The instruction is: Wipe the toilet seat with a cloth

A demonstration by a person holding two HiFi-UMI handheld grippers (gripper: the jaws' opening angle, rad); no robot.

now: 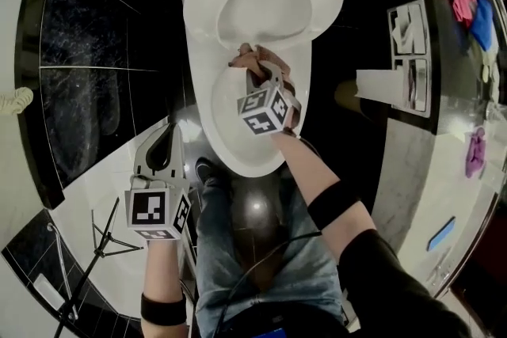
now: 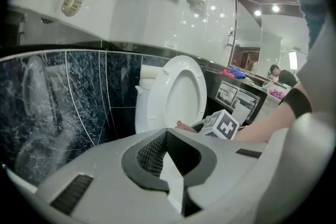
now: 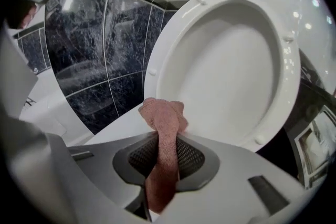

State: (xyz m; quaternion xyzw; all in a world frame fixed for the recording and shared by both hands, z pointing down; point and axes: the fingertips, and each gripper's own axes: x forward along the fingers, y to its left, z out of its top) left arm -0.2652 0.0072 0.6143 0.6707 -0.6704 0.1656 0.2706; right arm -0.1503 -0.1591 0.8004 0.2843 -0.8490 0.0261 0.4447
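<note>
The right claw (image 3: 164, 157) is pinching a pink cloth (image 3: 163, 113). It is holding the cloth down on the white toilet seat (image 3: 118, 131), right next to the lifted lid (image 3: 231, 60). The left claw (image 2: 170, 168) is pressed together with nothing in it. It is hanging off to the side, away from the toilet.

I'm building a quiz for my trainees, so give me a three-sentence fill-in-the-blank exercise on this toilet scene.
1. The right gripper has its jaws shut on a pink ___.
2. That thing touches the toilet ___, in front of the raised lid.
3. The left gripper, jaws together, holds ___.
Missing words: cloth; seat; nothing.
</note>
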